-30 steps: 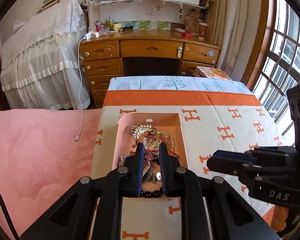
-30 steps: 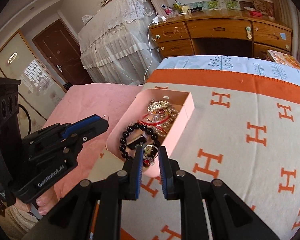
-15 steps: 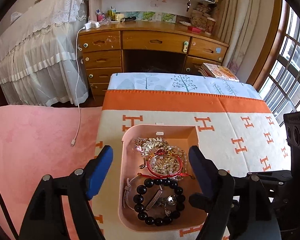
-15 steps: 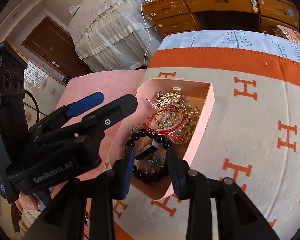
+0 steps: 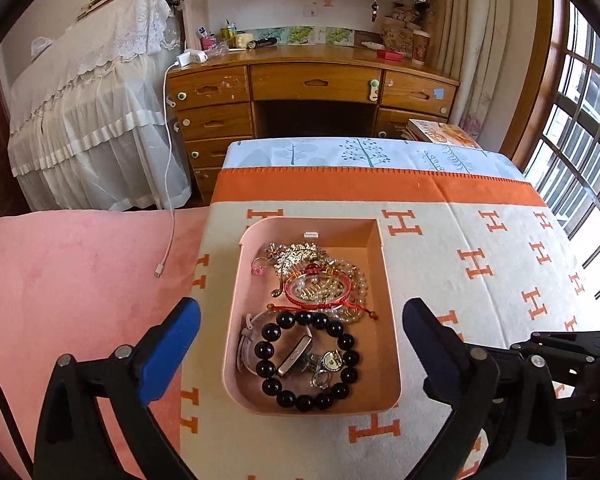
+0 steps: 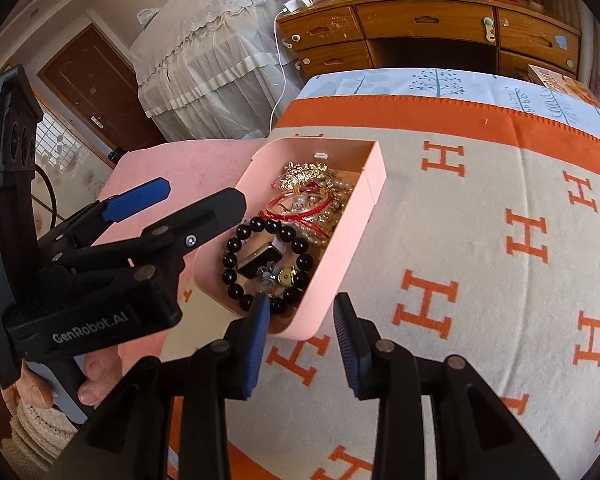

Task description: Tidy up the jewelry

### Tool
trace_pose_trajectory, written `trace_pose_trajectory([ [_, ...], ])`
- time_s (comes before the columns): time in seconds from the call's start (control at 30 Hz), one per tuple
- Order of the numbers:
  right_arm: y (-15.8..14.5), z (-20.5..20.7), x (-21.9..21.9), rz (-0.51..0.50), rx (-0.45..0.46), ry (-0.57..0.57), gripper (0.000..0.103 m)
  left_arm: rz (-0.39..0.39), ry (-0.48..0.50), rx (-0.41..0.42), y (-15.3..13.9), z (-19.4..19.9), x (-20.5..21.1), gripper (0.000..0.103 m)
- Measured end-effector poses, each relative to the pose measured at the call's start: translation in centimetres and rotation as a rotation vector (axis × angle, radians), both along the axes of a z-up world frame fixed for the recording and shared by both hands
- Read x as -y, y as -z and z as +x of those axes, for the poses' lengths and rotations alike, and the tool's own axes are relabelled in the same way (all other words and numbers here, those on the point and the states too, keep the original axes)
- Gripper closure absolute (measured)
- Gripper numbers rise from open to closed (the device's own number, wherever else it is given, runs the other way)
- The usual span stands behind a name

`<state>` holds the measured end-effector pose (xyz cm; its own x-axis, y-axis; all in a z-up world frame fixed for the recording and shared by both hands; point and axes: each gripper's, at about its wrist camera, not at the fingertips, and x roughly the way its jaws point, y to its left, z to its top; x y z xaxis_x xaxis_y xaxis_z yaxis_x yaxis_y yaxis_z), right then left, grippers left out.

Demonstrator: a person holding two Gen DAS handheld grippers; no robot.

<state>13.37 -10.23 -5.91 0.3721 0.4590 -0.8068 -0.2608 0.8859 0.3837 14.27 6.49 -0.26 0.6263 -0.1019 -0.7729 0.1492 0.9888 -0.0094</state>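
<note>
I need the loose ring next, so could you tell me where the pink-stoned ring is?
In the left wrist view, the pink-stoned ring lies in the pink tray's far-left corner, beside the gold brooch.

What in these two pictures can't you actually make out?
- Gold and pearl pieces in the pink box: tangled, both views; individual pieces untellable.
- Small charms inside the black bead bracelet: too small to identify.
- Box's near corner, right wrist view: behind the right gripper.
- Left gripper: wide, opening, nothing gripped.
</note>
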Motion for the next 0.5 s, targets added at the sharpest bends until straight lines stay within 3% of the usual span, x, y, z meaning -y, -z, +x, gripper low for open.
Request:
trace_pose_trajectory([
  [0.5, 2.1, -7.3, 7.3, -0.038, 0.007, 0.15, 0.069, -0.004, 0.058, 0.045, 1.6, -9.5, 5.9, 0.001],
])
